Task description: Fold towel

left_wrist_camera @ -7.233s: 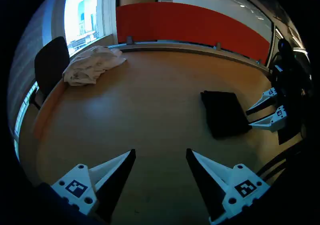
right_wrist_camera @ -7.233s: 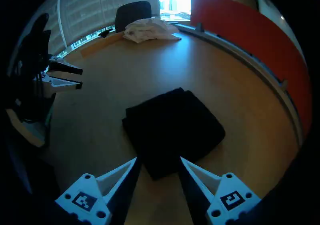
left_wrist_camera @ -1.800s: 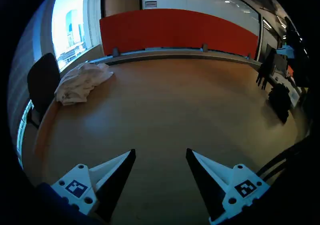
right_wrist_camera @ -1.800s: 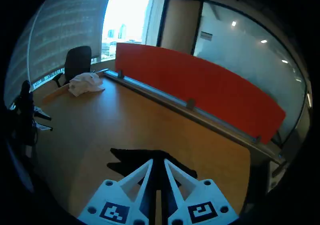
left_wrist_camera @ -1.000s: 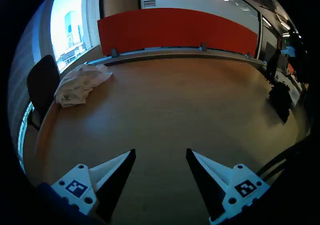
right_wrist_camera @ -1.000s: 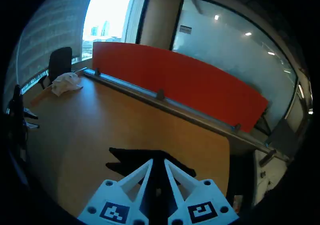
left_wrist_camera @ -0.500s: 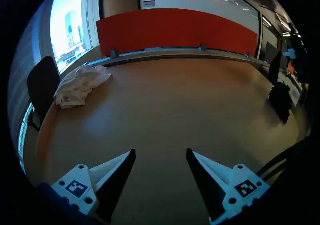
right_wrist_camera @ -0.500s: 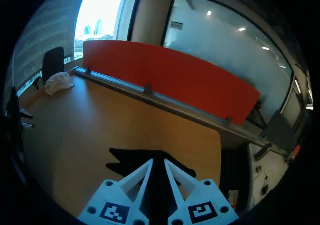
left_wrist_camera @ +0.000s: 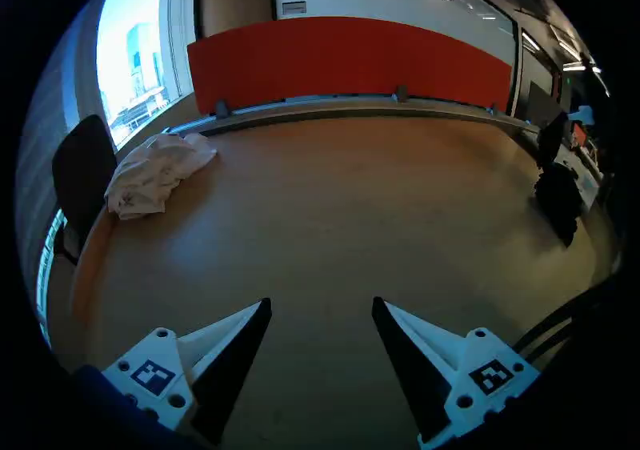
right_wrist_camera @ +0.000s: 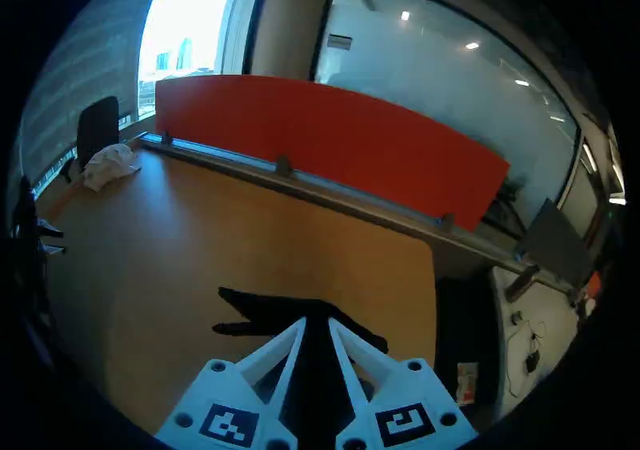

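Gripping the dark towel (right_wrist_camera: 254, 314) with the right gripper (right_wrist_camera: 316, 322) fingers clamped on it, held off the tabletop (right_wrist_camera: 200, 226) near its end. Left gripper (left_wrist_camera: 320, 302) fingers apart, empty. Fold state hard to tell; setting it down likely remains. White cloth heap (left_wrist_camera: 156, 174) lies far off.

Your left gripper (left_wrist_camera: 320, 302) holds its fingers spread wide apart — your right gripper (right_wrist_camera: 316, 320) has them pinched nearly together, clamped on the dark towel (right_wrist_camera: 264, 310).
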The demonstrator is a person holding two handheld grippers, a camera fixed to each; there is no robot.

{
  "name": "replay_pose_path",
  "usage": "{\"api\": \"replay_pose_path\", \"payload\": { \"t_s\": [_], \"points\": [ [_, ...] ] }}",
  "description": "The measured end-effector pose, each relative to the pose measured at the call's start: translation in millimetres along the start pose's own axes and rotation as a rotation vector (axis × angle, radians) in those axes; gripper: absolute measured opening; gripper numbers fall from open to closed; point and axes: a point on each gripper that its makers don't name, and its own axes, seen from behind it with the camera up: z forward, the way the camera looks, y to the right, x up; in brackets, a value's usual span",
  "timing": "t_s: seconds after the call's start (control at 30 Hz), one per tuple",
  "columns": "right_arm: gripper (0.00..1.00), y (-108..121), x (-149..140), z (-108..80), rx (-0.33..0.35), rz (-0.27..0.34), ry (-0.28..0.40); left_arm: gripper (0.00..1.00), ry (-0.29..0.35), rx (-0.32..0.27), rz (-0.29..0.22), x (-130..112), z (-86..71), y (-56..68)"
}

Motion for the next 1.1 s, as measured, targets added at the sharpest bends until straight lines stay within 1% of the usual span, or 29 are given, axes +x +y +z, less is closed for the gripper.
{"api": "replay_pose_path", "payload": {
  "t_s": [0.3,0.5,0.87,1.1],
  "points": [
    [0.05,3.9,-13.3,-8.2,-0.015,0.021,-0.012,0.93,0.002,-0.008,0.009,2.5,-1.1,3.4],
    [0.05,6.5,-26.2,-13.3,-0.024,0.046,-0.026,0.93,0.003,-0.011,0.013,3.8,-2.2,4.1],
    [0.05,2.8,-57.0,-24.7,-0.038,0.083,-0.059,0.93,0.006,-0.017,0.012,3.1,-3.4,5.7],
    [0.05,-4.2,-71.0,-32.9,-0.036,0.109,-0.066,0.93,0.004,-0.017,0.011,1.4,-3.9,3.9]
  ]
}}
